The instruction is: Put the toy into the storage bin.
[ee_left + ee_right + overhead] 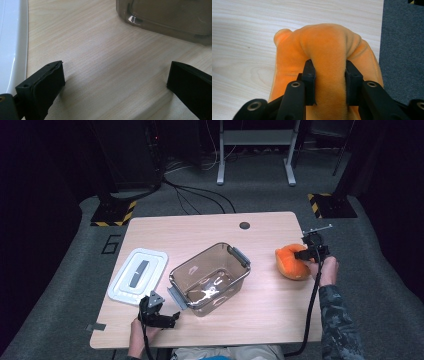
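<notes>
My right tongs (329, 82) cover the lower middle of the orange plush toy (324, 42); its bottom is cut off at 6 o'clock. In the left gripper view, the white lid (11, 37) runs off at 9 o'clock and the clear container (170, 15) off at 12 to 3 o'clock. High view: toy's shape too small to tell.

Both grippers are black with screwed jaws; the right gripper (306, 254) trails a black cable past a camouflage sleeve (339, 325).

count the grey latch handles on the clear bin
2: one grey latch handle on the clear bin's far right end, one on its near left end, by the left gripper.
</notes>
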Available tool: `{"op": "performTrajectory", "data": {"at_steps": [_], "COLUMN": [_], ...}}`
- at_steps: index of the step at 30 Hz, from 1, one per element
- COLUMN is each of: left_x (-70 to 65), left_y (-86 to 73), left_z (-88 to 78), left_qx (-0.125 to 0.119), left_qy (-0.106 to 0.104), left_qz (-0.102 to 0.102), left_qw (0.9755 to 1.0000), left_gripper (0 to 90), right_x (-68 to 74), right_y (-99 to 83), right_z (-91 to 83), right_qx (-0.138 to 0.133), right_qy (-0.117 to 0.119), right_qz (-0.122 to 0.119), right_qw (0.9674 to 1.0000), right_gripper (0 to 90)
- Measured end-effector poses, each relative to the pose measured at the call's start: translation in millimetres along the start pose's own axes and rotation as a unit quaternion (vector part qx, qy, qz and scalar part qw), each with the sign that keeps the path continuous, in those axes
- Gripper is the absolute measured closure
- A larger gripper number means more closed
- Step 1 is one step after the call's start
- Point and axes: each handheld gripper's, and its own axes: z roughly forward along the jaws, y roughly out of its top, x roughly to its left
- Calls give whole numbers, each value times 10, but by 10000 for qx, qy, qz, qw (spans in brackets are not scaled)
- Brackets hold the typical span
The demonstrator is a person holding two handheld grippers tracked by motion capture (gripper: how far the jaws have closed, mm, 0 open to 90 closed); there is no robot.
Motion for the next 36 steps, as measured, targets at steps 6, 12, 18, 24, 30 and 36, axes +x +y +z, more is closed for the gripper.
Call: {"op": "performTrajectory", "data": {"at_steps": [6,12,18,24,30,36], "left_x": [-2,3,0,0,-1,-1], "left_y": [0,0,0,1,0,0], "left_z": [1,-2,0,-1,1,1], "left_qx": [-13,11,-2,1,-10,-9], "left_qy": [2,-4,-8,-12,3,3], "left_qz": [-17,15,-11,-13,-14,-14], "left_qw": [10000,10000,10000,10000,10000,10000], "left_gripper": [9,9,10,10,10,10], "right_x": [20,104,197,317,393,479], "right_y": [65,125,192,260,316,390], "right_z": [-54,-123,-187,-258,-309,-385], "right_qx": [-9,-47,-89,-163,-198,-221], "right_qy": [-20,61,194,254,307,391], "right_qz": [-36,-97,-265,-396,-453,-522], "right_qw": [10000,9999,9994,9988,9983,9976], "right_gripper": [676,674,669,668,666,664]}}
